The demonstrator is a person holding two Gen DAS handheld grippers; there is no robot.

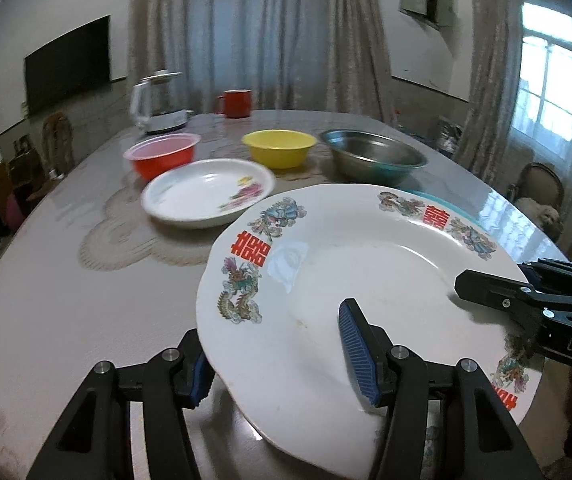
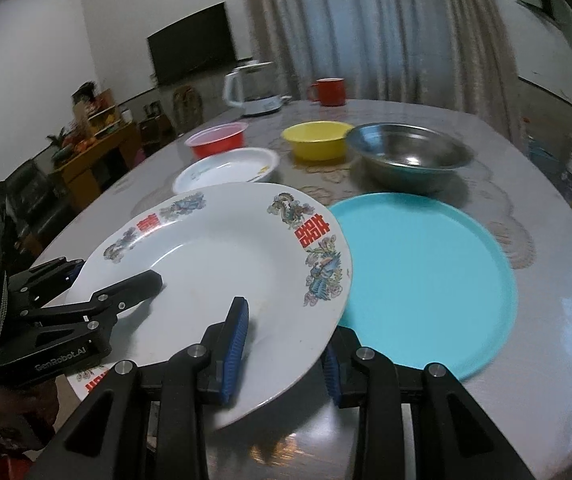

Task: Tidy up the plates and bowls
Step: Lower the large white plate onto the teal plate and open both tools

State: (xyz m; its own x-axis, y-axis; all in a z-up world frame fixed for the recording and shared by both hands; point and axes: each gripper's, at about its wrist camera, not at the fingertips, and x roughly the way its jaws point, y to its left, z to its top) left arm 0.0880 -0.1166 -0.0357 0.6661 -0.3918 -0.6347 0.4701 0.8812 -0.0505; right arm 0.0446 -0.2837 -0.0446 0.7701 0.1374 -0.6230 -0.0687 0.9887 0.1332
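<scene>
A large white plate with red characters and dragon patterns is held tilted above the table by both grippers. My left gripper is shut on its near rim; it also shows in the right wrist view. My right gripper is shut on the plate's other rim, seen at the right in the left wrist view. A flat teal plate lies on the table, partly under the white plate. A smaller white flowered plate lies further back.
Behind the plates stand a red bowl, a yellow bowl and a steel bowl. A white kettle and a red mug stand at the table's far edge.
</scene>
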